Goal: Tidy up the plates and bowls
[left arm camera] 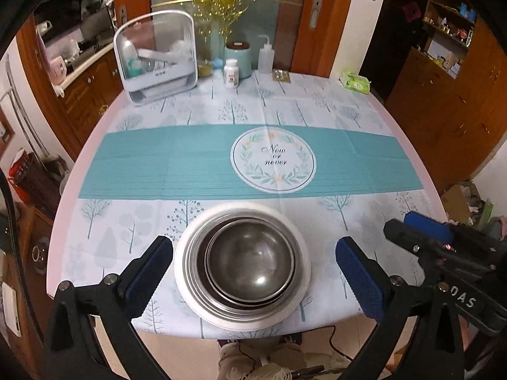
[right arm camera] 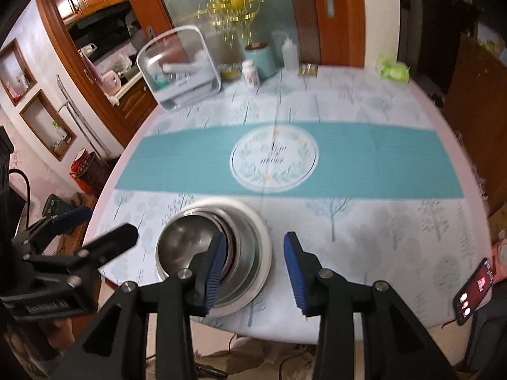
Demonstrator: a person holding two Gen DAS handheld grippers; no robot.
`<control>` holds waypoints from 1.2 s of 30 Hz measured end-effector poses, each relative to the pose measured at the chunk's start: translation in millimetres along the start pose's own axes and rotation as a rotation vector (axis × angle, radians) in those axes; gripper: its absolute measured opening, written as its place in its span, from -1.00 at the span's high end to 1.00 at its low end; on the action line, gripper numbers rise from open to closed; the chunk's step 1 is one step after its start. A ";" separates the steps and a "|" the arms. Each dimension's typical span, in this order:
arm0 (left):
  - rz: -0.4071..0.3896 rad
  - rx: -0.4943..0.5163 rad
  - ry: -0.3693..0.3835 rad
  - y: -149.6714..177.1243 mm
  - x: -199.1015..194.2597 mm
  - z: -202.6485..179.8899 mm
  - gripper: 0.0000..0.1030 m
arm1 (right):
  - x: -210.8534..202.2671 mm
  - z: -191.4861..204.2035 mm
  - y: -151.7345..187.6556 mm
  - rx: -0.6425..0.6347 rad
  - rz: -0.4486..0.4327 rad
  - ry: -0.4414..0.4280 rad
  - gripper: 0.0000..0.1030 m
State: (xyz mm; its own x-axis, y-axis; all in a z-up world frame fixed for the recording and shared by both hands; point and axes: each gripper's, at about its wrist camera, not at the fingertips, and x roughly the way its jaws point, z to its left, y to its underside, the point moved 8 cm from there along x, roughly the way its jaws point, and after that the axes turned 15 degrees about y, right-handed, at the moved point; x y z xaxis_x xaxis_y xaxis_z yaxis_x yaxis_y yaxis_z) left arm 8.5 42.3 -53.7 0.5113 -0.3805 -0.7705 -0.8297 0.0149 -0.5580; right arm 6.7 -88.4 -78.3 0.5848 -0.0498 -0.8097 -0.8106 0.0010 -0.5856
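A white plate [left arm camera: 196, 304] lies near the table's front edge with several metal bowls [left arm camera: 250, 259] nested on it. My left gripper [left arm camera: 253, 272] is open, its blue-padded fingers [left arm camera: 149, 272] wide on either side of the stack, holding nothing. The right gripper's body [left arm camera: 443, 250] shows at that view's right edge. In the right wrist view the plate [right arm camera: 263, 240] and bowls [right arm camera: 187, 247] sit at lower left. My right gripper [right arm camera: 255, 272] is open and empty above the stack's right rim, its left finger [right arm camera: 214, 272] over the bowls. The left gripper [right arm camera: 95, 247] shows at far left.
The round table has a teal and white tree-print cloth [left arm camera: 190, 164]. At its far edge stand a clear storage box [left arm camera: 155, 57], a pill bottle [left arm camera: 230, 73], a teal jar [left arm camera: 239, 60], a squeeze bottle [left arm camera: 265, 55] and a green wipes pack [left arm camera: 355, 82]. A phone [right arm camera: 475, 291] lies at front right.
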 end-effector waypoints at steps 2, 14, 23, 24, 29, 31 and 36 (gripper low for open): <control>-0.013 -0.001 -0.019 -0.5 -3.5 -4.7 -0.98 | -7.8 -4.3 -3.8 0.008 -0.031 0.030 0.07; -0.039 0.012 -0.080 2.1 -11.0 -17.2 -0.98 | -27.2 -15.7 -7.9 0.027 -0.092 0.103 -0.06; -0.059 0.021 -0.085 -1.7 -13.0 -24.1 -0.98 | -30.9 -17.6 -7.7 0.021 -0.097 0.134 -0.06; -0.061 0.021 -0.084 -2.7 -13.0 -24.5 -0.98 | -31.8 -18.0 -8.5 0.020 -0.100 0.137 -0.06; -0.063 0.021 -0.080 -6.8 -13.0 -25.1 -0.98 | -33.9 -18.7 -11.2 0.017 -0.106 0.148 -0.06; -0.064 0.024 -0.079 -8.6 -13.0 -25.5 -0.98 | -35.0 -19.2 -12.7 0.018 -0.109 0.152 -0.06; -0.071 0.030 -0.076 -13.1 -12.5 -28.0 -0.98 | -38.4 -20.4 -16.4 0.016 -0.126 0.173 -0.06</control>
State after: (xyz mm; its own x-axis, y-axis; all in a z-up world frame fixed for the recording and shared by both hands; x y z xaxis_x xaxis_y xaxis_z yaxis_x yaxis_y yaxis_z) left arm 6.8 20.9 -28.1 0.5851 -0.3105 -0.7492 -0.7843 0.0182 -0.6201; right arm -3.1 -106.9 -36.8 0.6666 -0.2215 -0.7117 -0.7299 -0.0001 -0.6836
